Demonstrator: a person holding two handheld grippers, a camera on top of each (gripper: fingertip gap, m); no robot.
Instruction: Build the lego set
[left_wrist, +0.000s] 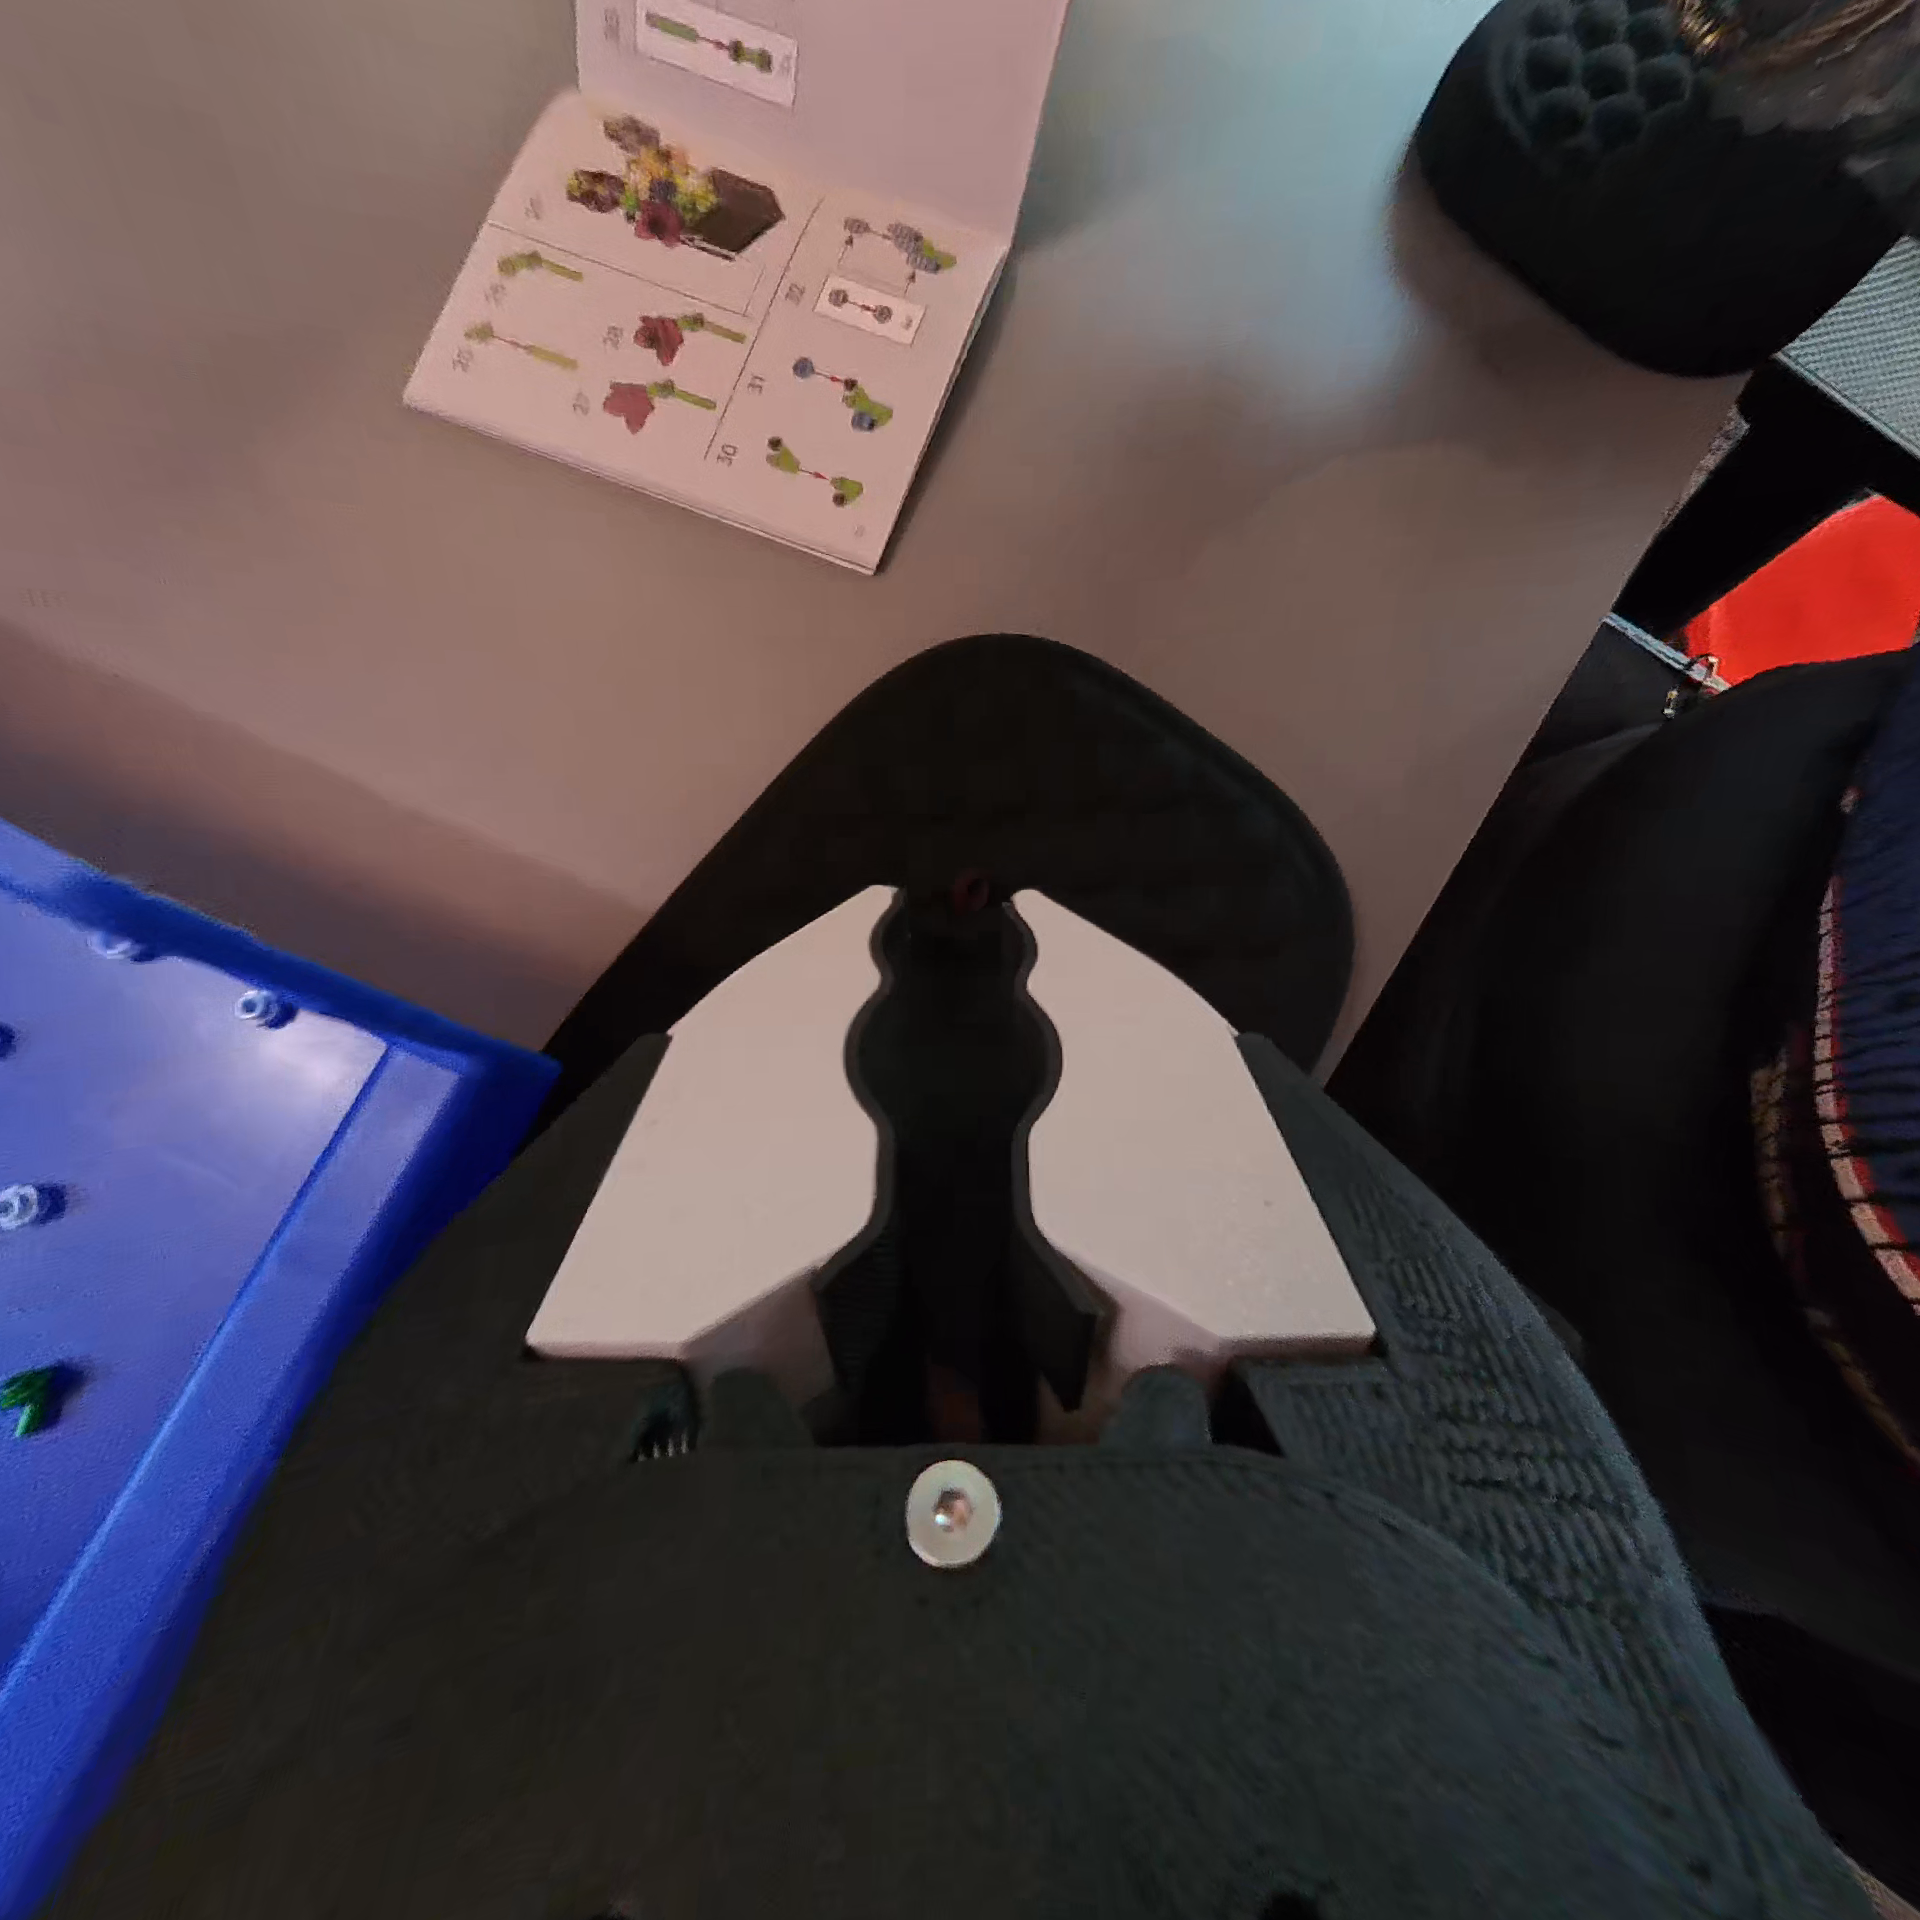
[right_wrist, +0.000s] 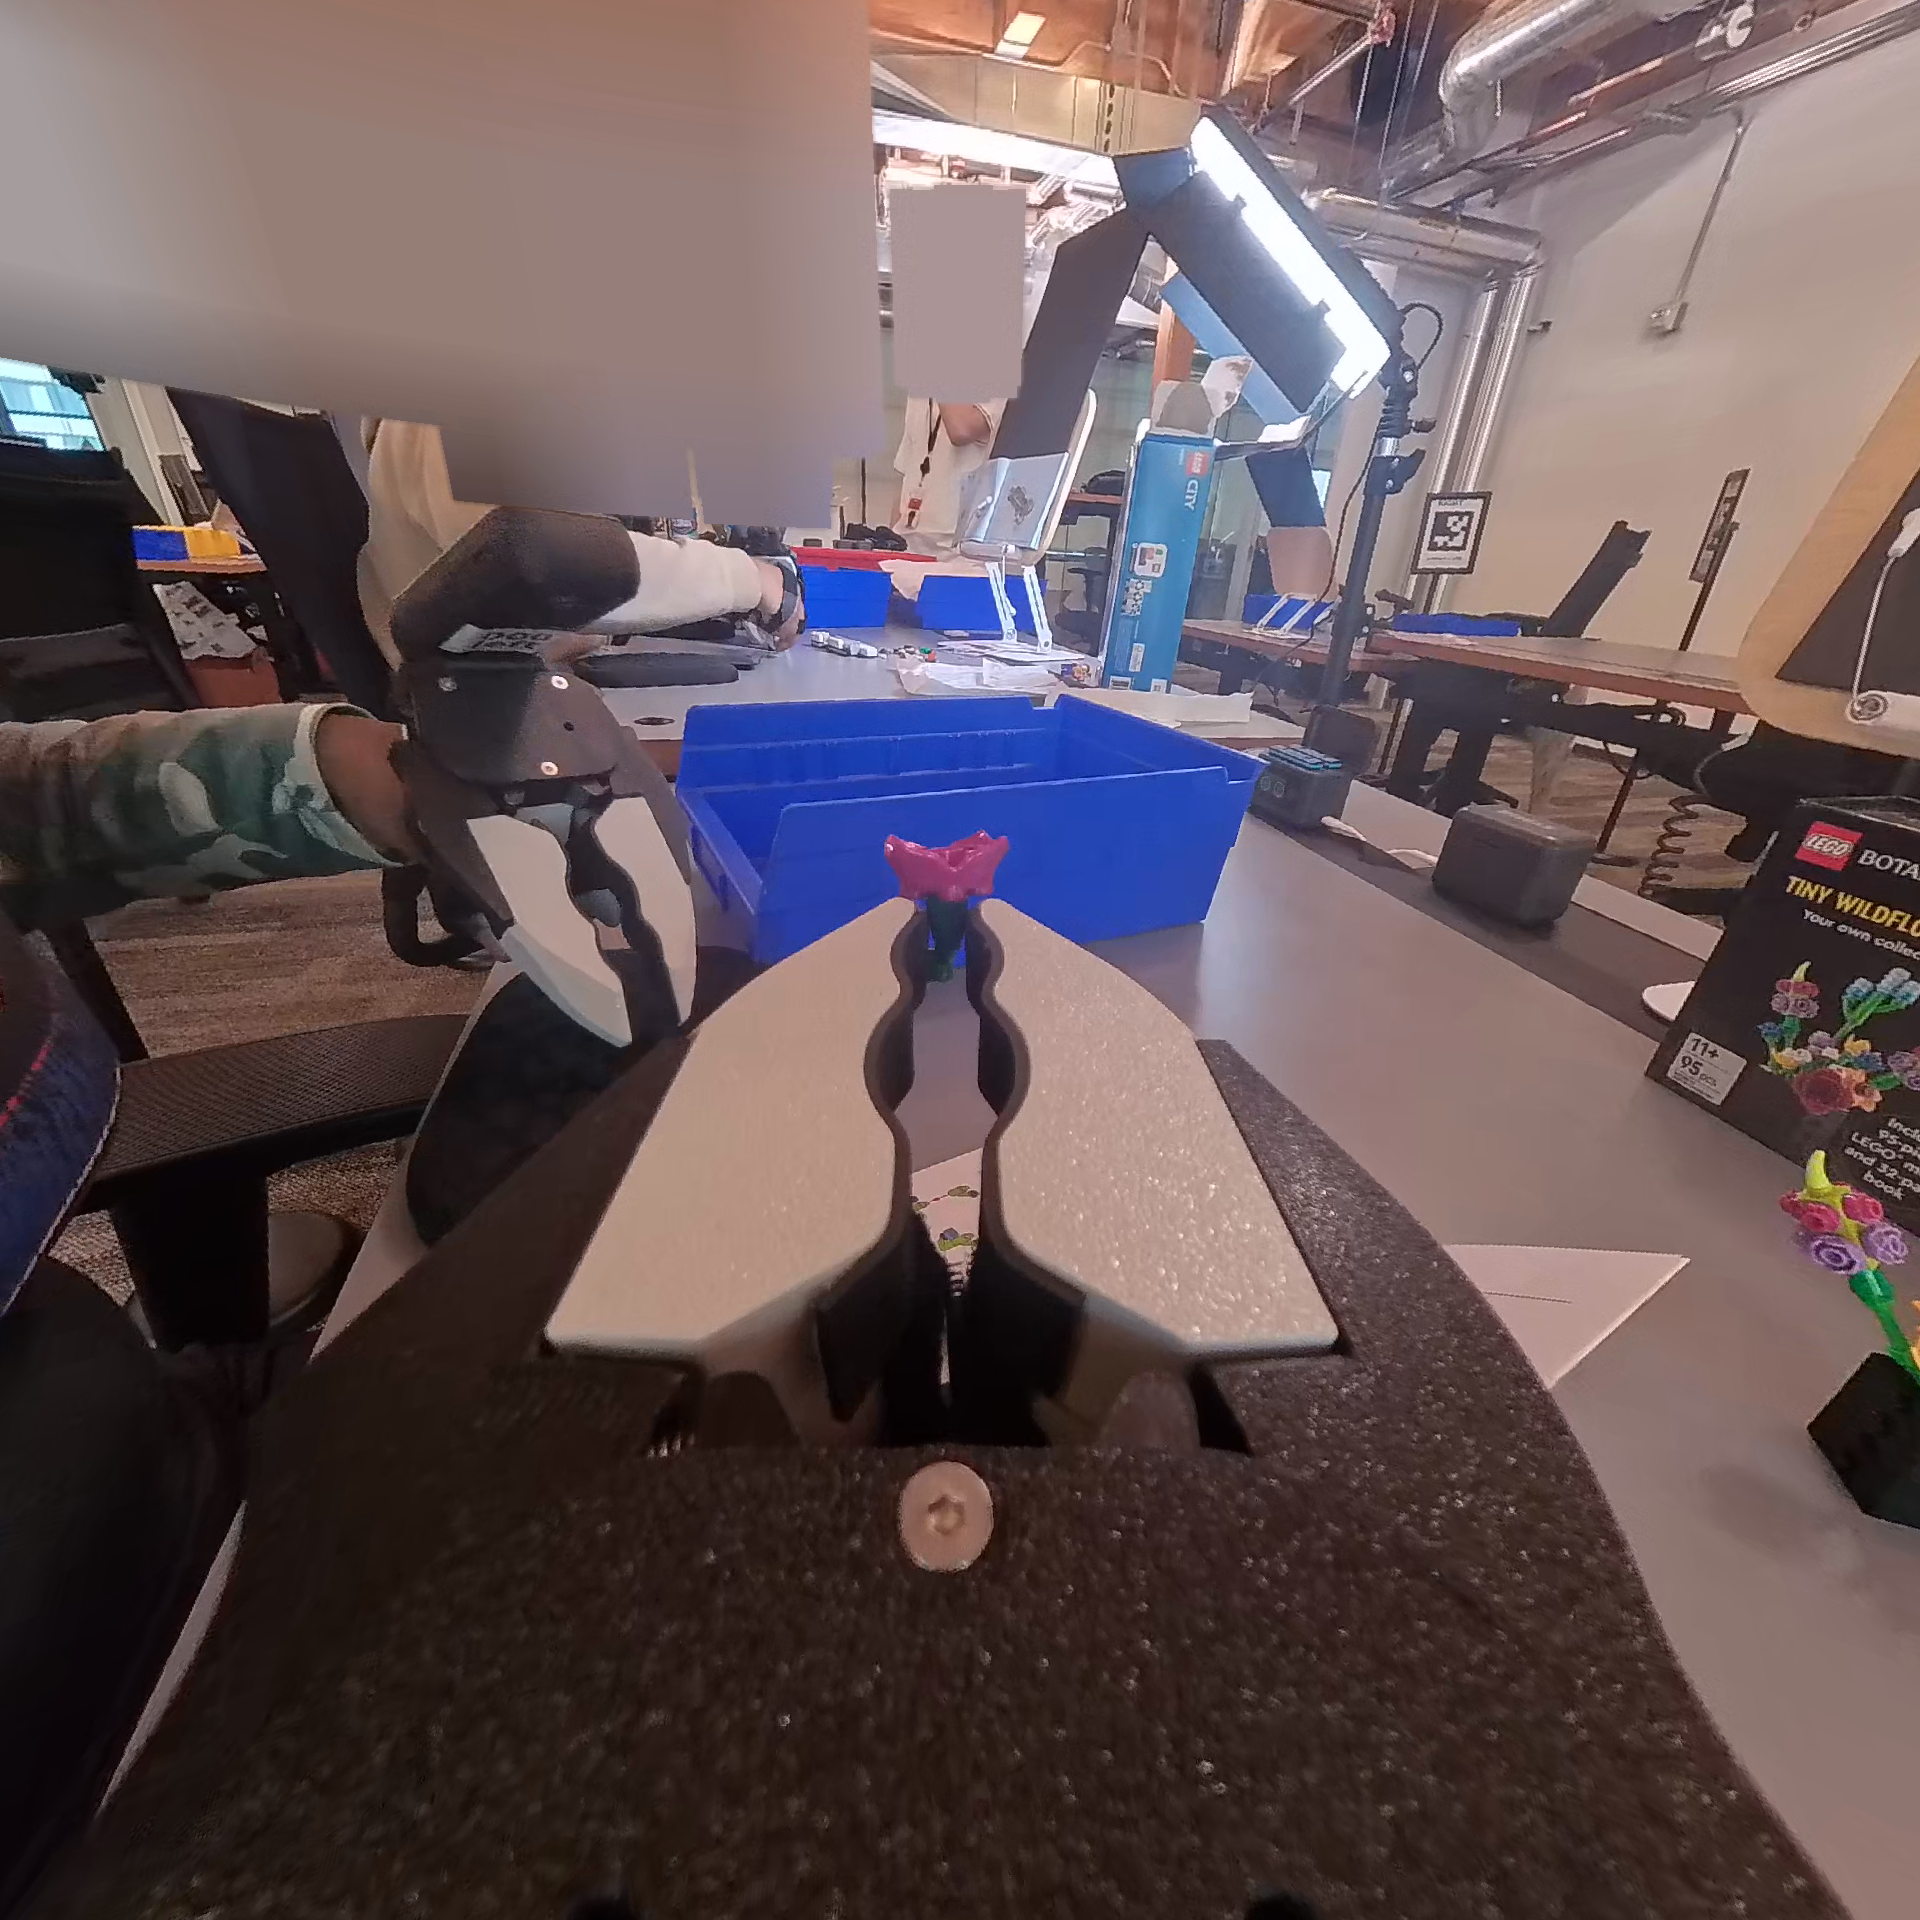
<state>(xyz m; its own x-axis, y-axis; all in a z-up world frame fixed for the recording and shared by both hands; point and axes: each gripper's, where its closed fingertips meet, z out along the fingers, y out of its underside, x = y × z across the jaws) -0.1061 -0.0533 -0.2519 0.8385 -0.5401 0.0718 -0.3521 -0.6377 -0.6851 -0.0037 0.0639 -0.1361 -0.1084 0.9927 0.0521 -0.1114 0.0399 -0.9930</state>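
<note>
My right gripper (right_wrist: 948, 914) is shut on the green stem of a magenta lego flower (right_wrist: 945, 862) and holds it upright above the grey table, in front of a blue bin (right_wrist: 966, 810). My left gripper (left_wrist: 954, 896) is nearly shut, with a small dark red piece (left_wrist: 968, 889) between its tips. It hangs over the table's edge and a black chair armrest (left_wrist: 1091, 769). In the right wrist view, the left gripper (right_wrist: 629, 997) points down at the left. An open instruction booklet (left_wrist: 727, 312) lies on the table.
The blue bin's corner (left_wrist: 416, 1081) is at the left, with clear studs and a green leaf (left_wrist: 31, 1397) inside. A lego box (right_wrist: 1808, 987) and a part-built flower bunch on a black base (right_wrist: 1860, 1299) stand at the right. A black case (left_wrist: 1662, 187) lies farther off. The grippers' ends are close to 20 centimeters from one another. My left gripper's tips are some 20 centimeters from the green leaf (left_wrist: 31, 1397).
</note>
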